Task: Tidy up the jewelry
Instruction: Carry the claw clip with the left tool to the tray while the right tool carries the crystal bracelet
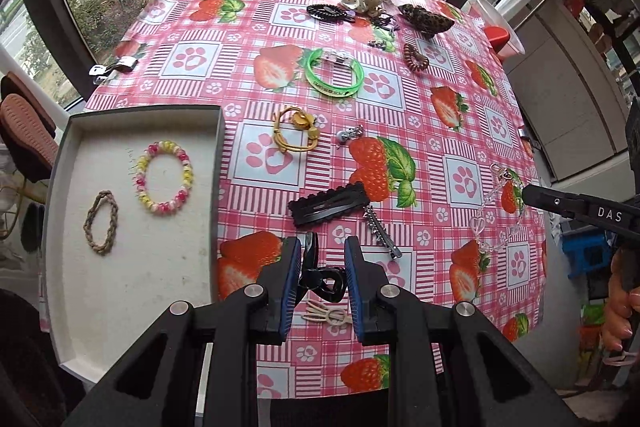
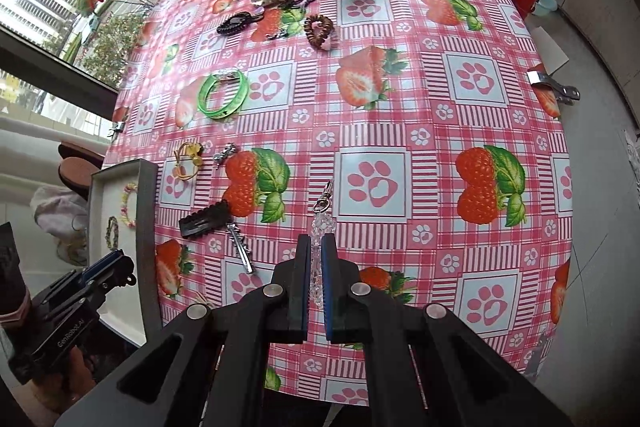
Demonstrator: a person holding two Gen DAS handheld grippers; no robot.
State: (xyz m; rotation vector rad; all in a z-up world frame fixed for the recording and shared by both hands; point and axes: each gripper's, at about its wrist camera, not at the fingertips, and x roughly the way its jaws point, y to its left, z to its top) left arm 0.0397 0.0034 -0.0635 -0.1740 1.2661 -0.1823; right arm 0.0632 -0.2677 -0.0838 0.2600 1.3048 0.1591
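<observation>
The left hand-held gripper [image 1: 323, 259] hung above the near edge of the tabletop [image 1: 404, 131], and its blue pads were clamped on a glossy black claw clip [image 1: 320, 277], gripped at its upper part with the rest dangling between the fingers. Over on the other side, the right hand-held gripper [image 2: 316, 259] was clenched tight on a clear crystal bead chain [image 2: 320, 247], the beads pinched between the pads and the metal clasp end poking out ahead of the fingertips.

To the left sat the grey-rimmed tray [image 1: 64, 163], white inside, with a pink-and-yellow beaded bracelet [image 1: 165, 177] and a braided tan hair tie [image 1: 101, 222] lying apart in it. Out on the strawberry cloth lay a black scalloped snap clip [image 1: 328, 203] with a silver slide clip [image 1: 382, 233] just beside it, a gold elastic with a charm [image 1: 294, 133], a green bangle [image 1: 334, 73], a brown spiral hair tie [image 1: 416, 55] and a leopard-print claw clip [image 1: 426, 19] at the far end. A cream hairpin [image 1: 326, 317] rested beneath the left fingers.
</observation>
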